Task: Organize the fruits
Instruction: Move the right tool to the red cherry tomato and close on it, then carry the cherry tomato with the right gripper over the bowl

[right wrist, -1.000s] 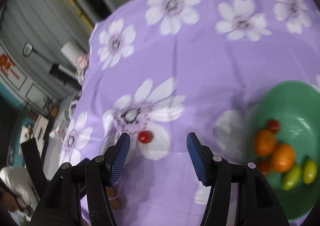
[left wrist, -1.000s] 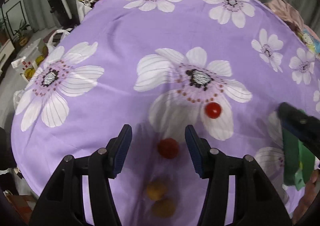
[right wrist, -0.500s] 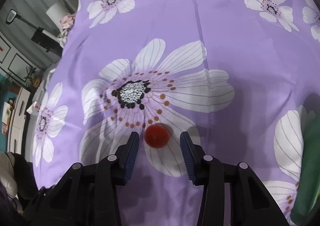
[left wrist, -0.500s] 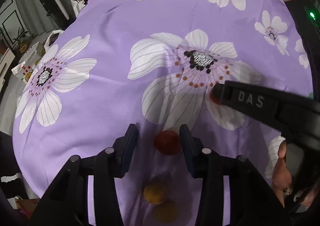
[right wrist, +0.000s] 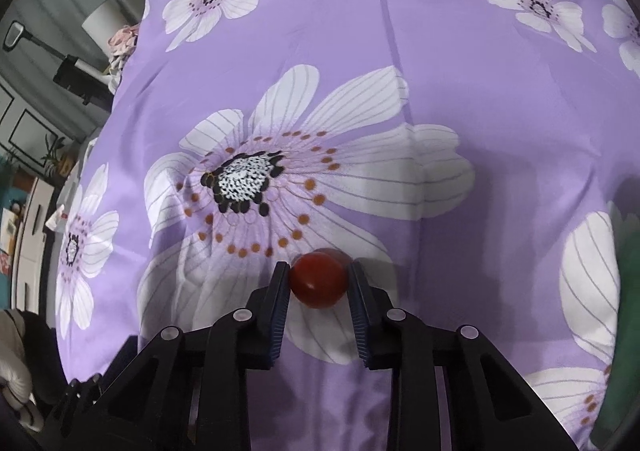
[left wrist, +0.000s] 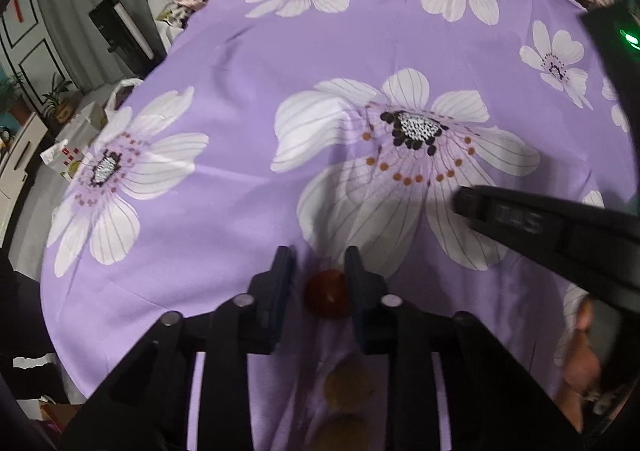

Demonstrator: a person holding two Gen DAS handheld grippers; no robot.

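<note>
In the left wrist view my left gripper [left wrist: 318, 265] has its jaws narrowed around a red cherry tomato [left wrist: 327, 293] on the purple flowered cloth; the right pad touches it and a small gap shows on the left. Two yellow-brown fruits [left wrist: 347, 387] lie below it, between the gripper's arms. In the right wrist view my right gripper [right wrist: 319, 275] is shut on another red cherry tomato [right wrist: 318, 280], with both pads against its sides. The right gripper's black finger [left wrist: 532, 219] reaches in from the right in the left wrist view.
A green bowl's edge [right wrist: 624, 315] shows at the far right of the right wrist view. The cloth-covered table [left wrist: 280, 63] drops off at the left, with bags and furniture [left wrist: 80, 123] on the floor beyond.
Both grippers have lowered onto their tomatoes and narrowed their jaws. The right gripper swung left, away from the green bowl, and closed on its tomato.
</note>
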